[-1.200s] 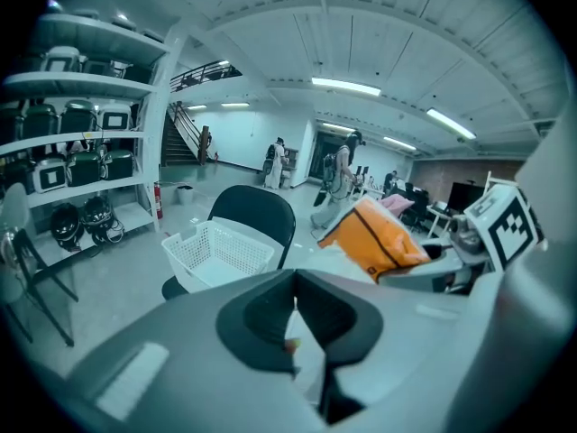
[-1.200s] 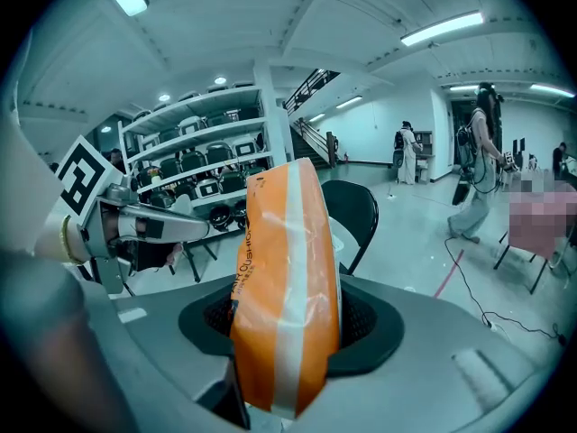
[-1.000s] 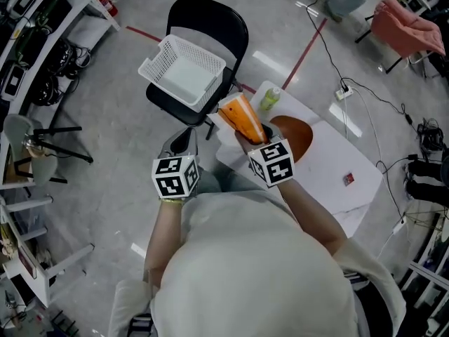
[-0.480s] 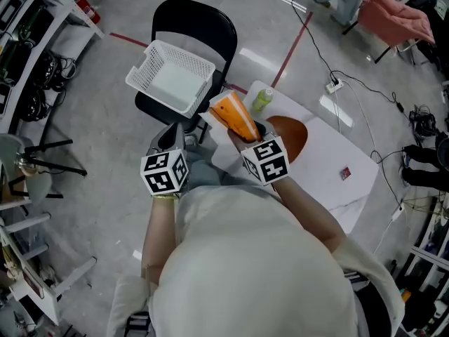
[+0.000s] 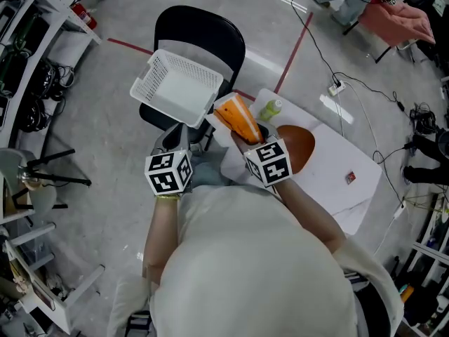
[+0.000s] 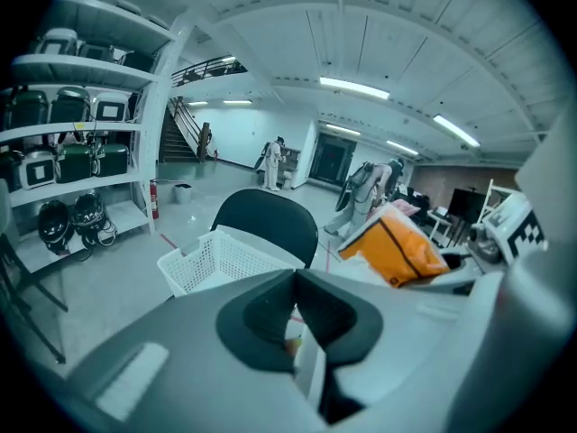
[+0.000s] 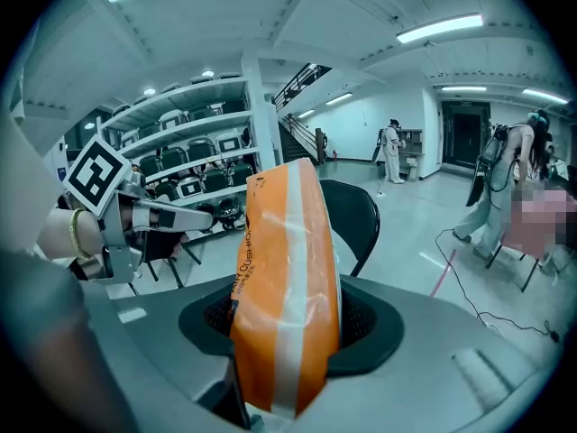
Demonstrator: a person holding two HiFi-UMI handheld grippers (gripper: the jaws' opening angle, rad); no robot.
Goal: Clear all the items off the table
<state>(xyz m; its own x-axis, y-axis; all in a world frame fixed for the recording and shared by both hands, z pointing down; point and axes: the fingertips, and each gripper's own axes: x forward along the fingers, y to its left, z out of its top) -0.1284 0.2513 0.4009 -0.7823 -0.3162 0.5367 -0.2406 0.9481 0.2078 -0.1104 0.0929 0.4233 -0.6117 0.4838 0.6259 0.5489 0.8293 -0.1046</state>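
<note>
R gripper point(image 7: 293, 332) is pinching the orange bag point(image 5: 237, 118) low down w/ both fingers, so the bag is sticking up & leaning out in front. L gripper point(image 6: 296, 318) is hanging just beside it, fingers pressed together & holding nothing. The bag is floating over the table point(image 5: 337, 188) corner next to the chair, w/ its top pointing at the near rim of the white basket point(image 5: 179, 90).

Step in hand, I'm thinking: carrying the bag to the basket & dropping it in. Doing it well is meaning getting the whole bag over the near rim, stopping over the basket's middle, then spreading the fingers. The bag is looking tall & soft, so it may be flopping; going slow is helping. The basket is sitting on the black chair point(image 5: 210, 27) & seems to be hanging over the seat a bit, so bumping the rim is risking a tip.

On the table, a brown round plate point(image 5: 298, 142) is lying near the edge by the person. A green bottle point(image 5: 270, 109) is standing just beside the bag at the chair corner. A small red thing point(image 5: 350, 179) is lying near the far right end. Lots is waiting.

Room: bare floor is showing btw table & chair. Cables point(image 5: 337, 69) are lying past the table's far edge, shelves point(image 5: 28, 48) are standing well off left.
</note>
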